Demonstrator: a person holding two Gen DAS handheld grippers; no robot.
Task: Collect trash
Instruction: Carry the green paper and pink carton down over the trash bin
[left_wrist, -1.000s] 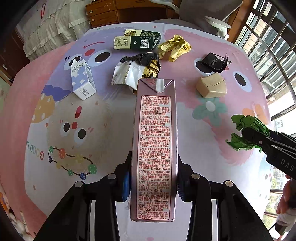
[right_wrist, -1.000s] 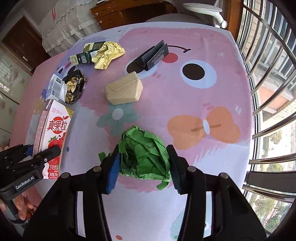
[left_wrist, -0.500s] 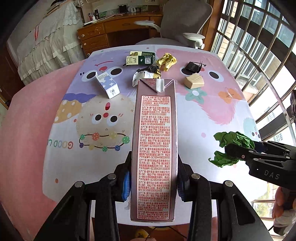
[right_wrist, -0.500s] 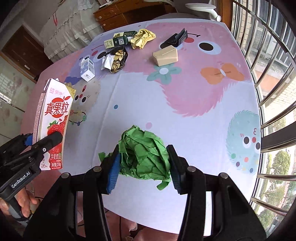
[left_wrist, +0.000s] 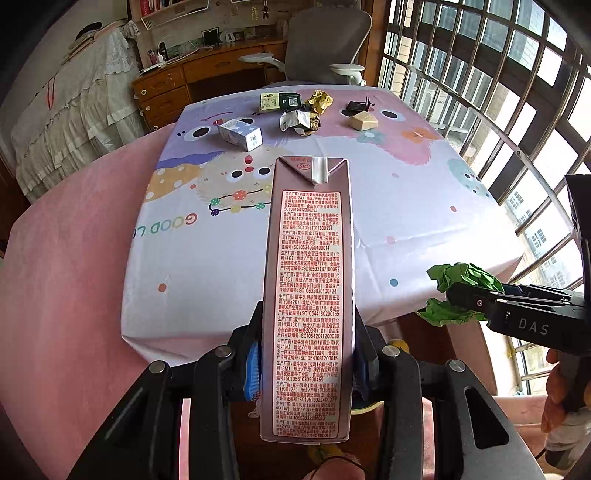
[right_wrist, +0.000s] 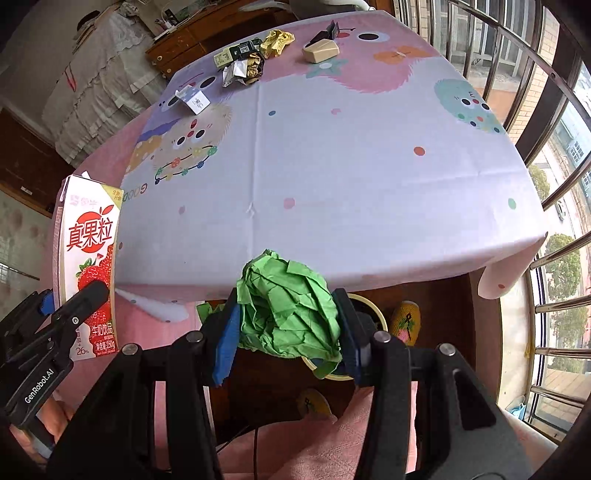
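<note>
Both grippers have pulled back past the near edge of the table (right_wrist: 369, 206), the trash left on it now far off. The left gripper (left_wrist: 306, 369) clamps a tall pink strawberry-milk carton (left_wrist: 308, 295) (printed side up); the right gripper (right_wrist: 286, 332) squeezes a crumpled green paper ball (right_wrist: 288, 310) above a yellow-rimmed bin (right_wrist: 369, 308).

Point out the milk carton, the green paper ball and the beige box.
milk carton (left_wrist: 309, 295), left wrist view, on its printed side panel.
green paper ball (right_wrist: 290, 306), right wrist view, on its crumpled front between the fingers.
beige box (left_wrist: 364, 120), left wrist view, on its top face.
</note>
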